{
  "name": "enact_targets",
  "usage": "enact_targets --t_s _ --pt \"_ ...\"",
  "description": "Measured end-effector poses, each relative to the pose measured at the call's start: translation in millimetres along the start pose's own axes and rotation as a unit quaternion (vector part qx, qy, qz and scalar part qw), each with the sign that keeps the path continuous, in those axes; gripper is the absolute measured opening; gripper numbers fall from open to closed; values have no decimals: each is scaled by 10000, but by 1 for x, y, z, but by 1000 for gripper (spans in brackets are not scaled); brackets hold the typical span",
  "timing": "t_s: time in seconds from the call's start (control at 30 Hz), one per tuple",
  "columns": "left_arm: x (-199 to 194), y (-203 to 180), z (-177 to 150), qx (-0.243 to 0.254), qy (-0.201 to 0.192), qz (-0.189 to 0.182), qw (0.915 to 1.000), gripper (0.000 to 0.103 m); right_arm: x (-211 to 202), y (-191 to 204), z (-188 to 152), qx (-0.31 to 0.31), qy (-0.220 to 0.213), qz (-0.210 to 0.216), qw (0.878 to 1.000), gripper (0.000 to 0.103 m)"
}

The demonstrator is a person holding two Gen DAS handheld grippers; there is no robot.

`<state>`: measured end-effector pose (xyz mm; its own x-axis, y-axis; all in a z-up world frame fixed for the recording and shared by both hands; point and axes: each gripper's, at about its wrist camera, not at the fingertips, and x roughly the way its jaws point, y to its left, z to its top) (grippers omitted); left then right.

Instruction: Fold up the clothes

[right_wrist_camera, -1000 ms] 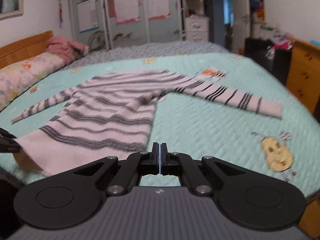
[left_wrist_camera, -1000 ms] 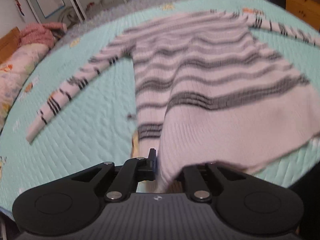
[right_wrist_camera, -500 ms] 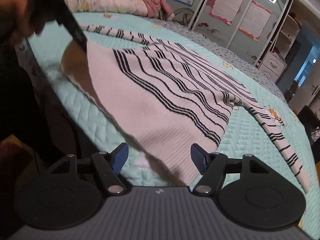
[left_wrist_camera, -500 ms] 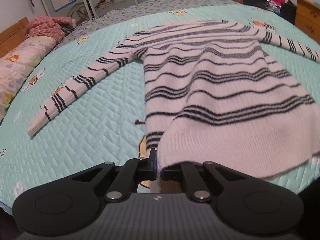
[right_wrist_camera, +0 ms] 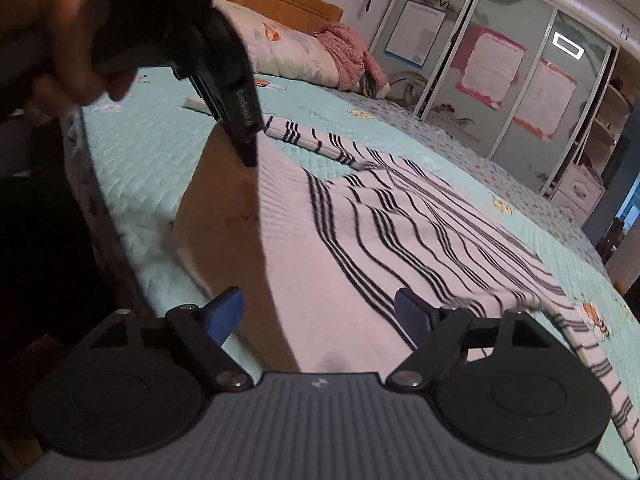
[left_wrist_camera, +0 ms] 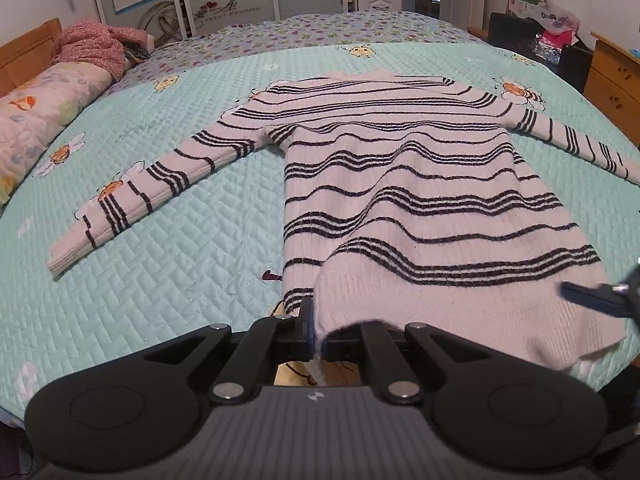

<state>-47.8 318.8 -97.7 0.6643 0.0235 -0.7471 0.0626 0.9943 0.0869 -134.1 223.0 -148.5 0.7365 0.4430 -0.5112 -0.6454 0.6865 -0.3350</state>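
I see a pale pink sweater banded with thin black stripes — singles and clusters. My quilt is mint green, diamond-stitched, dotted with orange-and-yellow bees. The hand-held gripper is black with blue pads — headboard orange-brown.

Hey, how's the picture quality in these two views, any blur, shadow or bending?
Left wrist view: sharp, fisheye bows the bed; right gripper smeared at the edge. Right wrist view: tilted, sweater stripes slightly soft, dark shadow across its hem, left gripper near.
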Motion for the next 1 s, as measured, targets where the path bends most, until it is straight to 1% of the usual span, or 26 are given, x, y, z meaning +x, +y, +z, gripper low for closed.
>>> enact_targets --t_s 0.07,0.1,0.17,0.23,0.3,0.4,0.47,0.53,0.6,0.67,0.7,0.73,0.77,0.8,0.83,0.9,1.0 --pt "-1 1 0 -8 0 -4 10000 3 14 3 4 27 41 -117 9999 83" --pt "-2 2 0 -8 -4 -5 10000 3 20 4 4 -18 94 -262 9996 83" --pt "-2 3 -1 -1 -14 8 10000 3 32 4 0 -231 304 -757 9964 83" --pt "-1 3 -3 37 -8 45 10000 3 36 -4 -10 -379 525 -1210 9905 83" --pt "2 3 -5 92 13 106 9999 3 32 -18 -23 -393 725 -1514 9850 83" --pt "7 0 -11 156 96 141 9997 3 13 -43 -44 -257 839 -1867 9785 88" --pt "11 -4 -15 241 164 147 9995 3 2 -61 -57 -149 973 -2233 9698 88" --pt "13 -11 -19 333 207 102 9992 3 -11 -79 -65 173 934 -2427 9654 88" --pt "15 -19 -23 456 231 93 9986 3 -13 -85 -70 274 937 -2548 9621 88" --pt "16 -24 -25 560 255 137 9980 3 -13 -87 -72 356 949 -2489 9632 87" --pt "16 -25 -26 593 272 153 9978 3 -13 -87 -72 400 947 -2400 9653 84" --pt "17 -27 -27 626 289 169 9975 3 -12 -86 -71 445 945 -2310 9673 67" --pt "17 -27 -28 631 303 184 9974 3 -13 -85 -71 478 927 -2175 9705 55" --pt "16 -27 -28 643 305 203 9973 3 -14 -84 -70 531 928 -2038 9732 34" --pt "16 -27 -28 657 305 223 9971 3 -14 -81 -67 554 956 -1972 9741 21" --pt "15 -27 -28 685 305 262 9968 3 -18 -76 -62 583 1054 -1890 9746 14" --pt "16 -27 -29 726 327 316 9963 3 -23 -73 -65 756 1251 -1751 9736 14"
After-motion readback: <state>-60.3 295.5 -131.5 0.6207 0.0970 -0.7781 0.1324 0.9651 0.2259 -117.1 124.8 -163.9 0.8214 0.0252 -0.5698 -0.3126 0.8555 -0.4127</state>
